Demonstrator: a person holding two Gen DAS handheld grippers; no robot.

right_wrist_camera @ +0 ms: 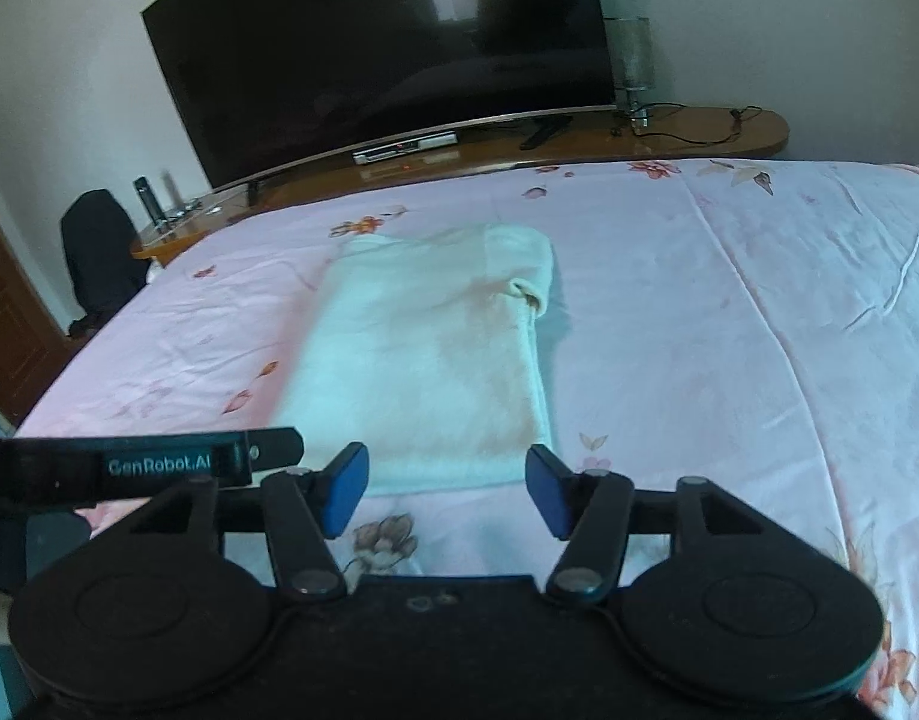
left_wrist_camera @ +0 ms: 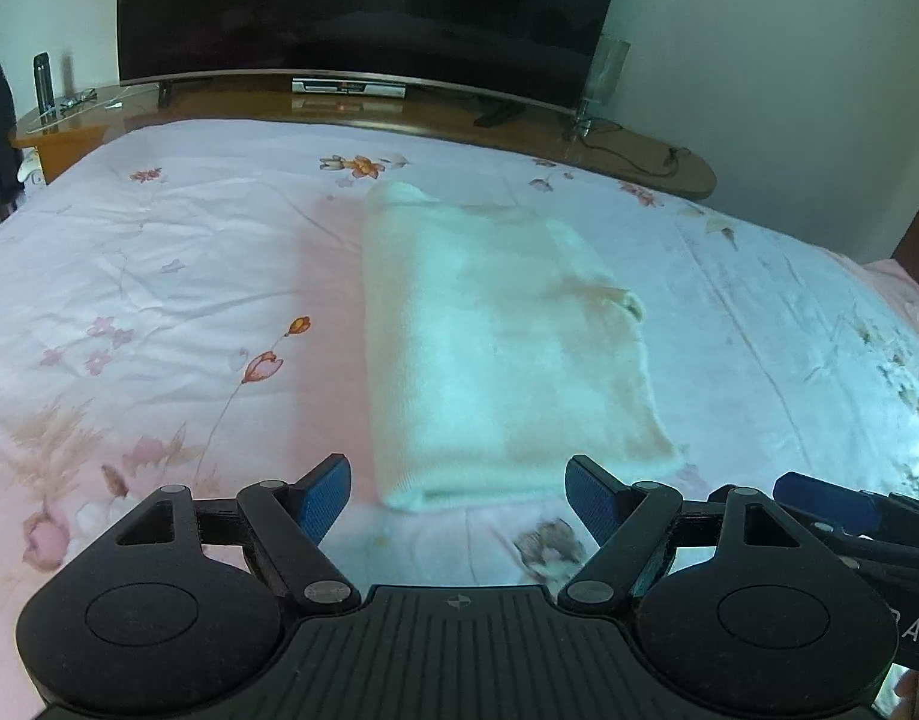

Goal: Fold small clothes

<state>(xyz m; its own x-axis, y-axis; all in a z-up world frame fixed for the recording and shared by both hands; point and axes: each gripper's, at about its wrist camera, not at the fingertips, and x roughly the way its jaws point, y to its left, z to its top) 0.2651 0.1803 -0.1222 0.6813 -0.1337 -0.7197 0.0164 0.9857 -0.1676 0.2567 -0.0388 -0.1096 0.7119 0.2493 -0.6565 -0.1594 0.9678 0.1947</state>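
A pale cream knit garment [left_wrist_camera: 495, 348] lies folded into a long rectangle on the pink floral bedspread [left_wrist_camera: 159, 276]; a sleeve cuff shows on its right edge. It also shows in the right wrist view [right_wrist_camera: 423, 354]. My left gripper [left_wrist_camera: 456, 492] is open and empty, just short of the garment's near edge. My right gripper [right_wrist_camera: 444, 492] is open and empty, also just short of the near edge. The right gripper's blue tip [left_wrist_camera: 825, 498] shows at the left wrist view's right side. The left gripper's body [right_wrist_camera: 141, 465] shows at the right wrist view's left.
A large dark TV [left_wrist_camera: 363, 6] stands on a wooden bench [left_wrist_camera: 639, 150] past the bed's far edge, with a set-top box [left_wrist_camera: 348, 87] under it and a glass lamp [right_wrist_camera: 630, 60] at its right. A dark chair [right_wrist_camera: 96, 252] stands at the bed's far left corner.
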